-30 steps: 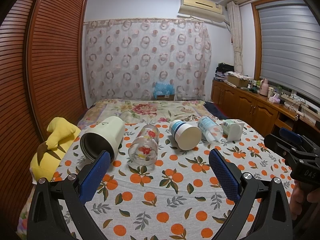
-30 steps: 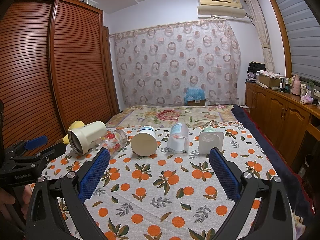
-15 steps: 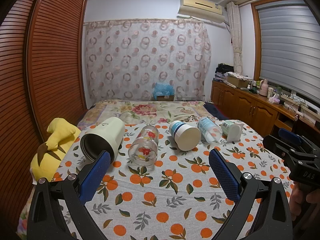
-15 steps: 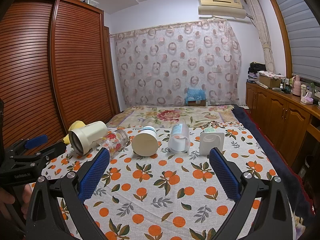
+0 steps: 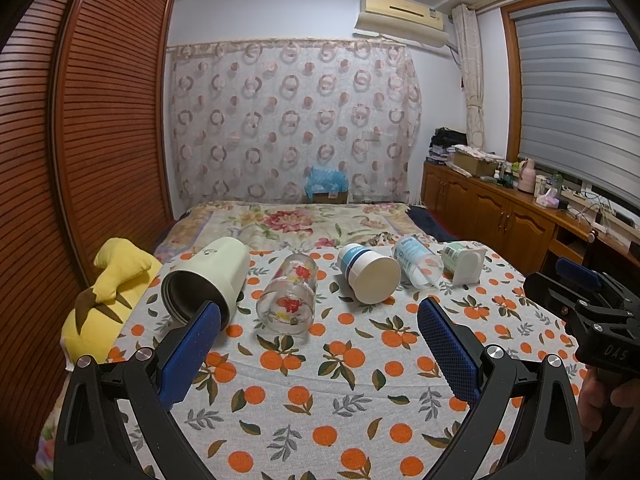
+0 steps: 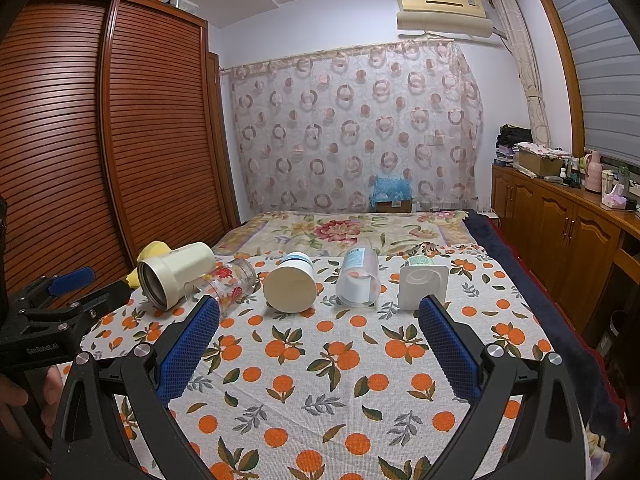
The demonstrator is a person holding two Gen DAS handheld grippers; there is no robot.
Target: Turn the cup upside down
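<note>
Several cups lie on their sides in a row on the orange-print cloth (image 5: 320, 380): a cream steel-lined tumbler (image 5: 208, 276), a flowered glass (image 5: 288, 294), a white and blue cup (image 5: 368, 272), a clear plastic cup (image 5: 416, 258) and a white square cup (image 5: 464, 264). The right wrist view shows the same row: tumbler (image 6: 176, 276), glass (image 6: 228, 282), white cup (image 6: 290, 286), clear cup (image 6: 358, 276), square cup (image 6: 424, 284). My left gripper (image 5: 318, 336) is open and empty, short of the glass. My right gripper (image 6: 318, 336) is open and empty, short of the white cup.
A yellow plush toy (image 5: 108, 292) lies at the cloth's left edge beside the slatted wardrobe (image 5: 100, 140). A floral bedspread (image 5: 296, 220) lies beyond the cups. Wooden cabinets (image 6: 568, 232) with clutter run along the right wall.
Both grippers have crept slightly forward toward the row of cups. Nothing else has moved.
</note>
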